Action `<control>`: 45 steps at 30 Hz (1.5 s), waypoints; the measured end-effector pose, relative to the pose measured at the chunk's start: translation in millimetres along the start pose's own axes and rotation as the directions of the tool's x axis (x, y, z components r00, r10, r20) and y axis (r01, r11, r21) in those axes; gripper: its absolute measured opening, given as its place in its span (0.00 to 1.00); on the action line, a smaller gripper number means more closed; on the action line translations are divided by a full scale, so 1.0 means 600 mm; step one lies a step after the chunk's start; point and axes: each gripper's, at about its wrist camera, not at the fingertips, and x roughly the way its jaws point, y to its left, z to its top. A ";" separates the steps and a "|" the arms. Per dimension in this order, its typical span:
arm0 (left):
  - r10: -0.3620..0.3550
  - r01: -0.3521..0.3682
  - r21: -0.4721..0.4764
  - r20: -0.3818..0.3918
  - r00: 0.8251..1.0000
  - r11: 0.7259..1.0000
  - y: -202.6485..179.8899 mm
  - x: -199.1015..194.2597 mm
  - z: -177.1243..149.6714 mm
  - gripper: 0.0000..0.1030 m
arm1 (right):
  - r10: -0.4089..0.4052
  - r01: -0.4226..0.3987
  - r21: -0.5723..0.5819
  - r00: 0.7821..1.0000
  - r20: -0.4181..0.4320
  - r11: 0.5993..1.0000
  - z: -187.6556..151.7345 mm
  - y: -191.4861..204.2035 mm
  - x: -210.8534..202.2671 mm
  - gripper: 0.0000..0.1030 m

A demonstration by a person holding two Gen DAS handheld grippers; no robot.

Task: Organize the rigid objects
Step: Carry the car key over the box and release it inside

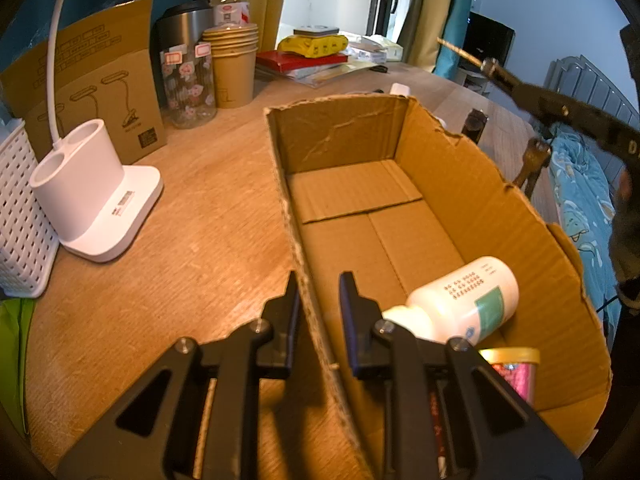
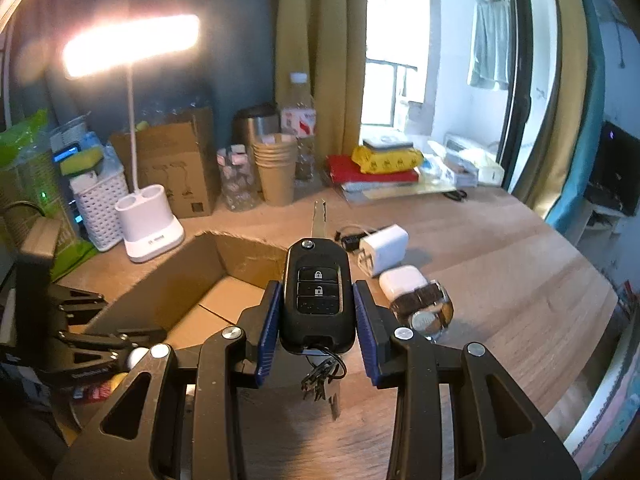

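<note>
From my left wrist, my left gripper (image 1: pixel 319 300) has its jaws drawn narrow and clamped on the near left wall of the cardboard box (image 1: pixel 472 168), one finger outside over the tabletop (image 1: pixel 180 248) and one inside. In the box, at about four o'clock from the jaws, a white bottle (image 1: pixel 460 300) lies on its side with its cap toward me, and a pink tub with a yellow lid (image 1: pixel 514 368) sits just beside it at five o'clock, partly hidden by my finger. At ten o'clock stands a white lamp base (image 1: pixel 96 200), with a white basket (image 1: pixel 20 216) touching the frame edge at nine o'clock, and a stack of paper cups (image 1: pixel 234 64) at eleven o'clock. At two o'clock, above the box's far right wall, a key blade and dark fob (image 1: pixel 560 108) show, blurred. From my right wrist, my right gripper (image 2: pixel 316 312) has its jaws closed on a black car key (image 2: pixel 318 292), pads pressing its two sides, buttons facing up, the metal blade pointing away at twelve o'clock and a ring of small keys (image 2: pixel 324 380) dangling below at six o'clock. The key hangs above the box's (image 2: pixel 180 280) right rim. At two o'clock on the tabletop (image 2: pixel 500 264) lie a white charger (image 2: pixel 384 248), a white earbud case (image 2: pixel 402 282) and a wristwatch (image 2: pixel 428 308), close together. My left gripper (image 2: pixel 104 344) shows at nine o'clock on the box edge.
</note>
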 end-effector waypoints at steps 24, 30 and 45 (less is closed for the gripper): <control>0.001 -0.001 0.000 0.000 1.000 1.000 -0.001 0.000 0.000 0.19 | 0.120 -0.110 -0.122 0.990 0.079 0.986 0.060 0.108 -0.028 0.36; 0.001 -0.001 0.000 0.000 1.000 1.000 -0.001 0.000 0.000 0.19 | 0.139 -0.133 -0.126 0.989 0.045 0.983 0.051 0.122 -0.006 0.36; 0.001 -0.001 0.001 0.000 1.000 1.000 -0.001 0.000 0.000 0.19 | 0.158 -0.166 -0.093 0.984 -0.080 0.982 -0.008 0.127 0.057 0.36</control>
